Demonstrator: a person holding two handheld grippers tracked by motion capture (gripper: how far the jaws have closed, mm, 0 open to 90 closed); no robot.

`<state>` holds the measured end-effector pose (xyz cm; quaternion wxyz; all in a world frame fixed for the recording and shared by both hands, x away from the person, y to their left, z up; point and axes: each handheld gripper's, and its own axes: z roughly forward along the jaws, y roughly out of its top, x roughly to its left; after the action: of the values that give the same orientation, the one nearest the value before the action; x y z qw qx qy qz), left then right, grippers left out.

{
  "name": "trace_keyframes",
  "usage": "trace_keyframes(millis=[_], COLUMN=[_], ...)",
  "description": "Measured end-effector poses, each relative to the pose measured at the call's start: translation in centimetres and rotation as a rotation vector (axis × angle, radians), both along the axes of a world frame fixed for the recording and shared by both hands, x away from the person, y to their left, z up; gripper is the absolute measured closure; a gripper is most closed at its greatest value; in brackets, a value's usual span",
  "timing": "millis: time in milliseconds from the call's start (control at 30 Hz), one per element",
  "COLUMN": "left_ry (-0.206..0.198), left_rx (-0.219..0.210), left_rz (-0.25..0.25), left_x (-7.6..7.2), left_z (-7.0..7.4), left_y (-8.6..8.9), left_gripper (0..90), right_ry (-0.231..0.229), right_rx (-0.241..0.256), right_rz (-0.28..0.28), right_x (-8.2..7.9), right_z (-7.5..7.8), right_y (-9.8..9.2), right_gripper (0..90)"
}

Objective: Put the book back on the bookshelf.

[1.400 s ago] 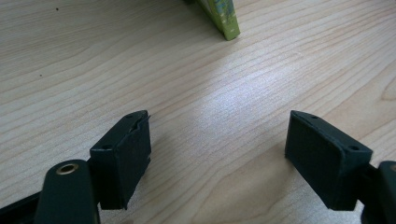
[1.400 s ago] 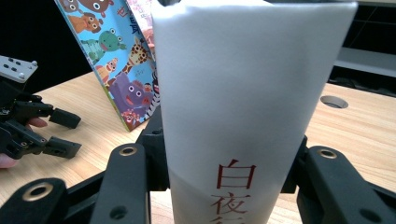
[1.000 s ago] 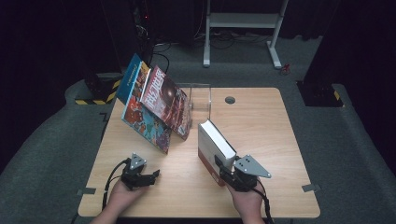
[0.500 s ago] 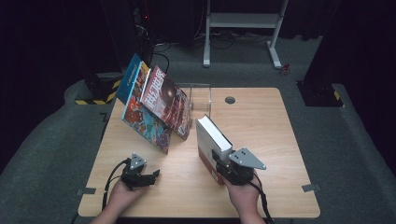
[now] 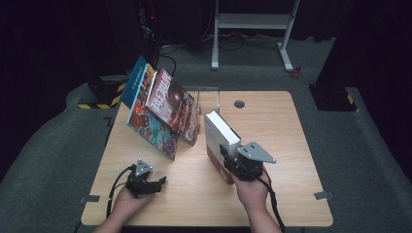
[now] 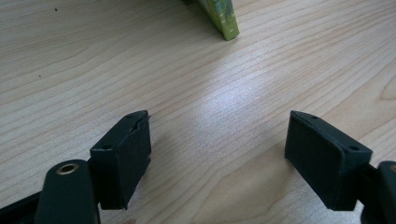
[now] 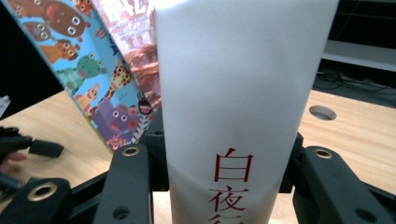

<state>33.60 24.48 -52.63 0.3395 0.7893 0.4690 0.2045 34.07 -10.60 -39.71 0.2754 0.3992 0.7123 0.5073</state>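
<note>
My right gripper (image 5: 232, 164) is shut on a thick white book (image 5: 221, 138) with a red cover, holding it upright on the table by its near end. In the right gripper view the white spine (image 7: 233, 93) with red characters sits clamped between both jaws. Left of it, several colourful books (image 5: 163, 111) lean against a clear bookend (image 5: 206, 99). My left gripper (image 5: 158, 184) rests low over the table near the front left, open and empty; its jaws stand wide apart over bare wood (image 6: 219, 116).
The wooden table (image 5: 272, 126) has a round cable hole (image 5: 239, 104) at the back. A green book corner (image 6: 222, 18) shows at the top of the left gripper view. Black floor, a white stand (image 5: 252, 22) and cables lie beyond the table.
My right gripper has shifted the white book slightly left, toward the leaning books. The left gripper has stayed in place.
</note>
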Motion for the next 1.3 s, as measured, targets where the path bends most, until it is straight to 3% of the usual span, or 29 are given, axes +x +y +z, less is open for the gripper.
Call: trace_keyframes(millis=[767, 1300], left_ry=[-0.001, -0.001], left_rx=[0.000, 0.000], left_rz=[0.000, 0.001], left_x=[0.0, 0.0], left_z=[0.0, 0.0], left_y=[0.0, 0.0], left_gripper=[22.6, 22.5], right_ry=[-0.035, -0.043], right_rx=[-0.013, -0.008], right_rz=[-0.047, -0.098], right_x=[6.2, 10.2], right_z=[1.3, 1.2], right_y=[2.9, 4.6], right_gripper=[54.5, 54.5])
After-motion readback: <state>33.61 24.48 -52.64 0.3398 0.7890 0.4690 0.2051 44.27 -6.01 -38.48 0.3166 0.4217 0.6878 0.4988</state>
